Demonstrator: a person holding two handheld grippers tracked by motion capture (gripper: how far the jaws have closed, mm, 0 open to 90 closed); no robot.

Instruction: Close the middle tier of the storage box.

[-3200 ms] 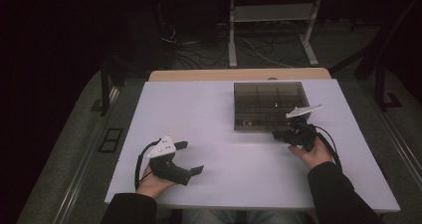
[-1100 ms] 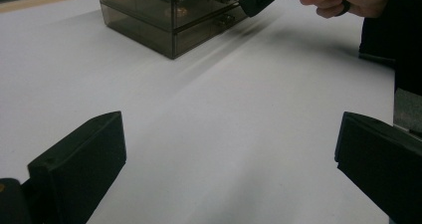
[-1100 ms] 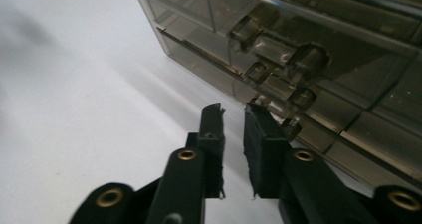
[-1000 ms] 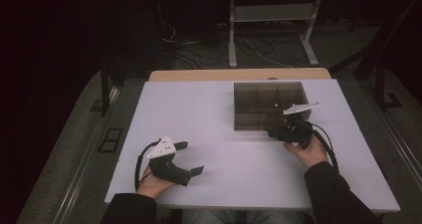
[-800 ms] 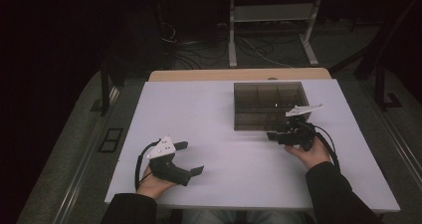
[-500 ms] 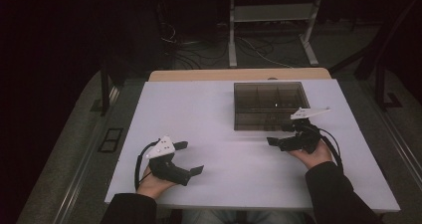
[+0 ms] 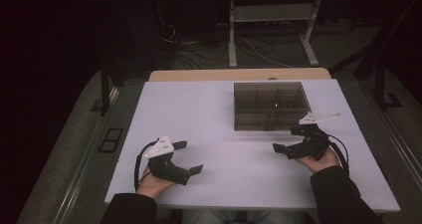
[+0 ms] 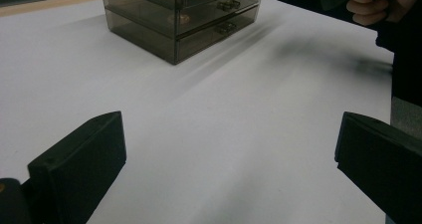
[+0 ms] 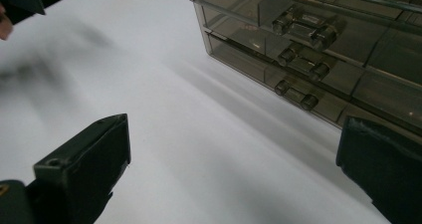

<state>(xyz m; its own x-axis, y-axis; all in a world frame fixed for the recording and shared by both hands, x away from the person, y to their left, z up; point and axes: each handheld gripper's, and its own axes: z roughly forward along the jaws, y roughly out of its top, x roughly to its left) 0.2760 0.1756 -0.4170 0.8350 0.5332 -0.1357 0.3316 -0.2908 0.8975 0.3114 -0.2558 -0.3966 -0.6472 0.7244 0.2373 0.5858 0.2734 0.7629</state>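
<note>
A smoky see-through drawer box (image 7: 271, 104) stands at the back right of the white table (image 7: 224, 134). My right gripper (image 7: 287, 139) hovers just in front of it; its jaws have just been opening and now stand wide apart with nothing between them. In the right gripper view the right gripper (image 9: 234, 164) faces the drawer box (image 9: 348, 40), whose three stacked drawers each carry a small handle (image 9: 303, 22). My left gripper (image 7: 190, 157) rests open near the front left. Bare table lies between the jaws of the left gripper (image 8: 229, 159), with the box (image 8: 179, 15) farther off.
A wooden strip (image 7: 239, 74) borders the table's far side. Behind it are the white legs of a stand (image 7: 271, 30) and cables on a dark floor. The person's sleeves come in at the front edge.
The right gripper has pulled back a little from the front of the box towards the person, and its jaws have gone from nearly shut to wide open. The left gripper has stayed put.
</note>
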